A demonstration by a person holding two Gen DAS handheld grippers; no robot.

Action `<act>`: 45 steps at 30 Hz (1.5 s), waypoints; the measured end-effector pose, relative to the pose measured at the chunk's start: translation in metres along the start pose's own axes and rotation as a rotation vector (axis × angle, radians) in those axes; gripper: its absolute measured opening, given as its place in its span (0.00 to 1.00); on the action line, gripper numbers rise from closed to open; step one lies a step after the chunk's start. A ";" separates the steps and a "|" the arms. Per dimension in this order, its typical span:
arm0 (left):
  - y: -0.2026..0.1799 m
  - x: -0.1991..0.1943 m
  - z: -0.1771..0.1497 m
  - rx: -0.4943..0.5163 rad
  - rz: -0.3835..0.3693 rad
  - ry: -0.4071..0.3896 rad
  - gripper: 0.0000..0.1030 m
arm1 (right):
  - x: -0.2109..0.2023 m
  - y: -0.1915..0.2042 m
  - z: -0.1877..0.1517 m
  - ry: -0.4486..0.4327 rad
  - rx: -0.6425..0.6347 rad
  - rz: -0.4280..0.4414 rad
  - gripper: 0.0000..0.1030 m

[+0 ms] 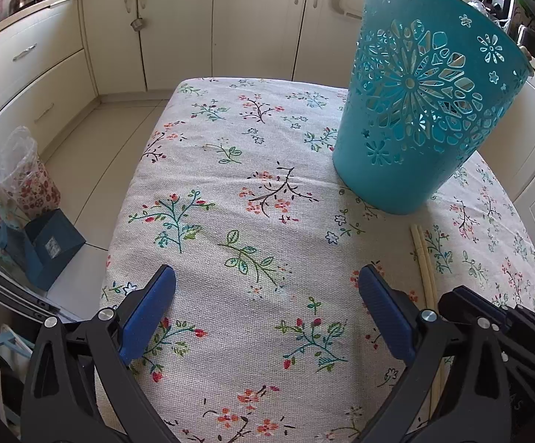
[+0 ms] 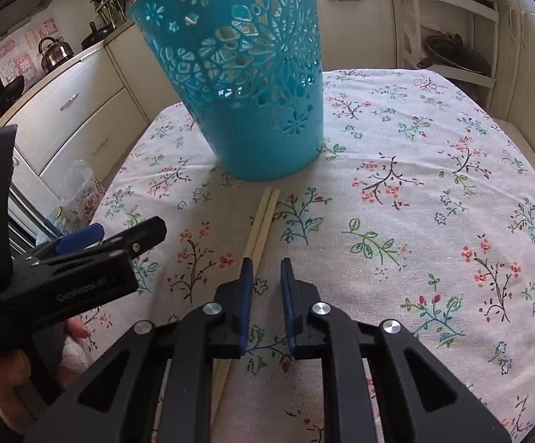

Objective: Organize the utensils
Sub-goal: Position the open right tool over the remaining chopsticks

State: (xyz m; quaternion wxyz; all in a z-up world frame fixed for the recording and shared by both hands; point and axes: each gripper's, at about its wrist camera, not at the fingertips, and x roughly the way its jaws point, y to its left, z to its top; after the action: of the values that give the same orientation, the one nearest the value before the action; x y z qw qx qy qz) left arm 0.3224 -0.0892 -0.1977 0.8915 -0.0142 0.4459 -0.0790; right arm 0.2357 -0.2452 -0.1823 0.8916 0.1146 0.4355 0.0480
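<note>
A teal cut-out plastic basket [image 1: 415, 110] stands upright on the floral tablecloth; it also shows in the right wrist view [image 2: 252, 85]. A pair of pale wooden chopsticks [image 2: 261, 221] lies side by side in front of it, also at the right of the left wrist view [image 1: 424, 258]. My left gripper [image 1: 267, 284] is wide open and empty above the cloth, left of the chopsticks. My right gripper [image 2: 266, 269] has its jaws narrowly apart and empty, its left finger just over the chopsticks. The left gripper's body [image 2: 64, 269] shows at left.
The floral-cloth table [image 2: 433, 184] is ringed by cream kitchen cabinets [image 1: 119, 37]. A kettle [image 2: 55, 53] and pans sit on the counter. A bag and a blue box [image 1: 51, 247] stand on the floor left of the table. A shelf rack [image 2: 452, 48] stands behind.
</note>
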 end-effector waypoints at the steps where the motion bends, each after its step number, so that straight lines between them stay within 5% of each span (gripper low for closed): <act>1: 0.000 0.000 0.000 0.000 0.000 0.000 0.92 | 0.000 0.000 0.000 0.001 -0.002 -0.001 0.15; 19: 0.000 0.000 0.000 0.004 0.001 0.002 0.92 | 0.004 0.003 0.005 0.027 -0.051 -0.017 0.15; 27: 0.000 0.000 0.000 0.005 0.003 0.003 0.92 | -0.004 0.001 0.004 0.077 -0.194 -0.076 0.15; 38: -0.006 0.001 0.001 0.030 0.017 0.003 0.92 | -0.010 -0.028 0.001 0.028 -0.063 -0.063 0.15; 45: -0.047 -0.015 0.003 0.133 -0.087 -0.030 0.92 | -0.010 -0.027 0.003 0.035 -0.073 -0.048 0.14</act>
State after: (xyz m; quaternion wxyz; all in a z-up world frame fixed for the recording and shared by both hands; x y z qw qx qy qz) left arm 0.3097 -0.1329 -0.1800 0.8927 0.0248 0.4253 -0.1468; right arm 0.2316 -0.2736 -0.1793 0.8883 0.0708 0.4516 0.0443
